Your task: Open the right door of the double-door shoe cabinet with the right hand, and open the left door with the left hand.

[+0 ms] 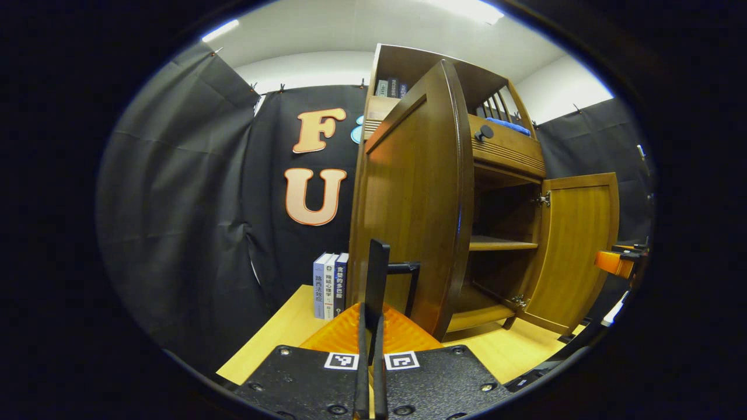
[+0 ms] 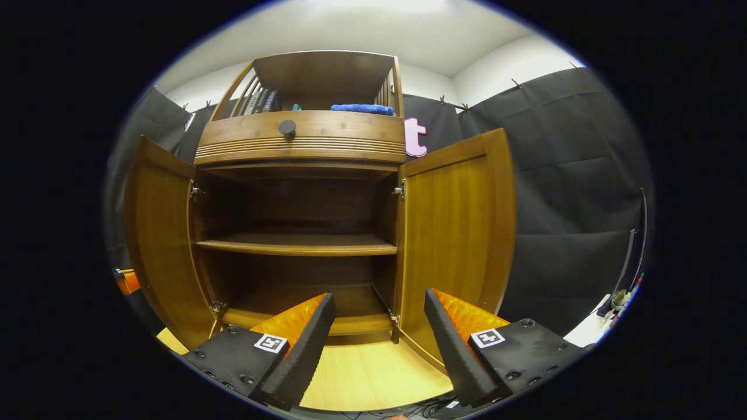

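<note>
Straight ahead in the right gripper view, shoe cabinet (image 2: 303,146) stands on the light wood counter (image 2: 367,373) with both doors swung out. Right door (image 2: 461,233) hangs open just beyond the right-hand finger of the right gripper (image 2: 379,332), inner face toward the camera. Right gripper fingers (image 2: 303,344) are spread wide, nothing between them, not touching the door. Cabinet interior is exposed: one shelf (image 2: 297,244) across the middle, dark back panel behind. Left door (image 2: 157,245) is open at the far left of that view.

Left gripper view: left door (image 1: 414,204) is close in front, seen nearly edge-on, slightly right of the left gripper (image 1: 371,326). Left gripper fingers (image 1: 377,280) are pinched together, narrow. A dark handle bar (image 1: 408,274) on the door's outer face sits just right of the fingertips; cannot tell whether the fingers grip it or only sit beside it. Right door (image 1: 578,251) shows open on the far side. Drawer knob (image 1: 483,133) sits above the door opening, blue cloth (image 1: 508,125) on the top shelf. Three books (image 1: 330,284) stand upright on the counter left of the cabinet, against the black booth wall.
</note>
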